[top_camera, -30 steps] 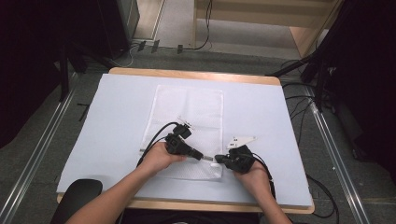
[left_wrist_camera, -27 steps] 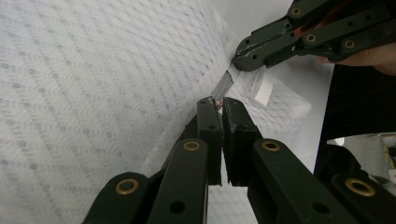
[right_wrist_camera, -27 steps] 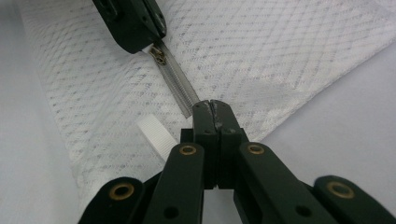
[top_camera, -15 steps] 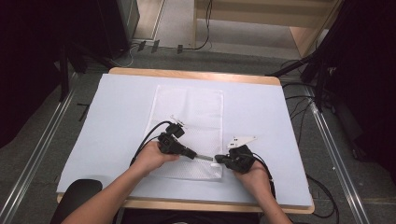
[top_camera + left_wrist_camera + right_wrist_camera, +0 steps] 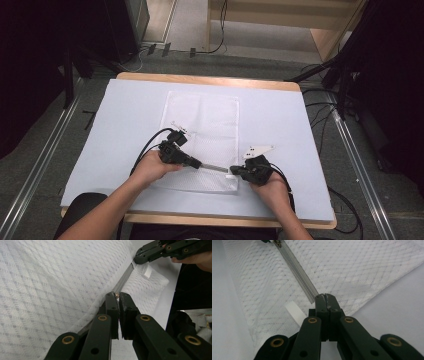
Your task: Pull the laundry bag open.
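The table (image 5: 125, 110) has a light blue cover. A white mesh bag (image 5: 205, 125) lies flat in the middle, reaching toward the near edge. Its zipper (image 5: 214, 167) runs along that near end. The right gripper (image 5: 233, 171) is pinched tight on the bag's end – the left gripper (image 5: 199, 163) squeezes the small zipper pull (image 5: 116, 294).

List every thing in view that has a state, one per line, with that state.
mesh bag: lying flat on the table, near edge pinched by both grippers.
zipper: a stretch of it taut between the two grippers; whether its teeth are meshed can't be told.
left gripper: shut on the zipper's slider.
right gripper: shut on the zipper's end.
white tab: sticking out loose beside the right gripper.
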